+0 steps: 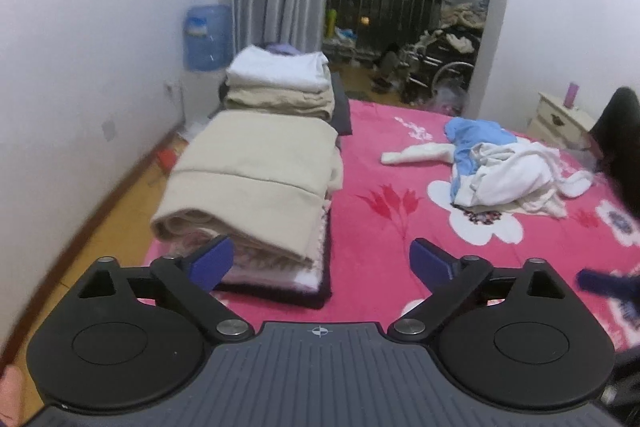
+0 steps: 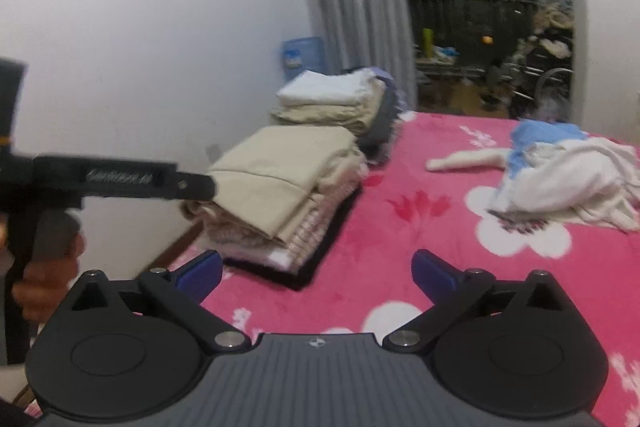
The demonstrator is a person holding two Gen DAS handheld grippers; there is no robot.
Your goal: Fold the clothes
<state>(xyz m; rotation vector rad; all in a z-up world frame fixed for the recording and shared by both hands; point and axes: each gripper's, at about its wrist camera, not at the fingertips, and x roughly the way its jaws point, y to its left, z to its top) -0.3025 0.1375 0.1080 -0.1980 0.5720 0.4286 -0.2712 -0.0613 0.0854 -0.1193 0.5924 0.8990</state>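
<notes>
Hovering above the pink bedspread (image 1: 372,163) with both tools empty: left gripper (image 1: 322,261) spread wide, nothing between its blue pads; right gripper (image 2: 318,269) likewise fully parted and holding nothing. Folded beige stack (image 1: 256,179) sitting at about ten o'clock in the left view, near the bed's edge, with a second folded pile (image 1: 280,83) just behind it at eleven. Unfolded heap of white and blue clothes (image 1: 508,167) lying at two o'clock, well apart from both tools. Probably between garments, with the heap next. Risks from here: snagging several tangled pieces at once, since white and blue cloth overlap; brushing the beige stack in passing and toppling it off the bed's edge; crossing paths with the other tool, seen at nine o'clock in the right view. Blurred edges, so finer details unclear.
</notes>
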